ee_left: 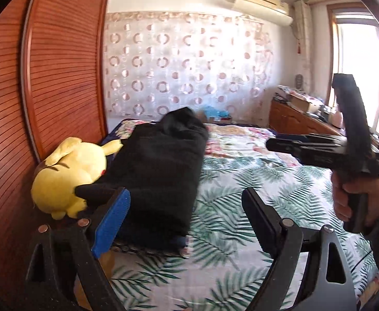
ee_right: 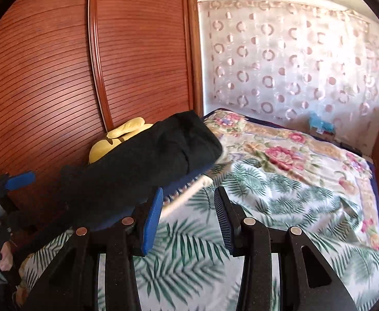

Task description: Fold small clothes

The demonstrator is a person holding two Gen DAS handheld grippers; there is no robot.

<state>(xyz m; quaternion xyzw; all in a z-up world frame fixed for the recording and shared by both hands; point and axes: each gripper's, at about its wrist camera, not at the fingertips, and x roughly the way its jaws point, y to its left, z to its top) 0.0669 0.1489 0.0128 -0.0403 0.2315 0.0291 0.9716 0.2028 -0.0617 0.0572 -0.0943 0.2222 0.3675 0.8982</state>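
A folded black garment (ee_left: 161, 171) lies in a stack on the bed's left side, atop a dark blue item; it also shows in the right wrist view (ee_right: 148, 160). My left gripper (ee_left: 187, 220) is open and empty, its left finger next to the stack's near end. My right gripper (ee_right: 187, 223) is open and empty, just right of the stack's near edge. In the left wrist view the right gripper (ee_left: 288, 143) is held up at the right in a hand.
A yellow plush toy (ee_left: 67, 176) lies against the wooden wardrobe (ee_left: 47, 77), left of the stack. The bed (ee_left: 254, 194) has a leaf-print sheet and a floral blanket. A dresser with clutter (ee_left: 301, 114) stands by the window at the far right.
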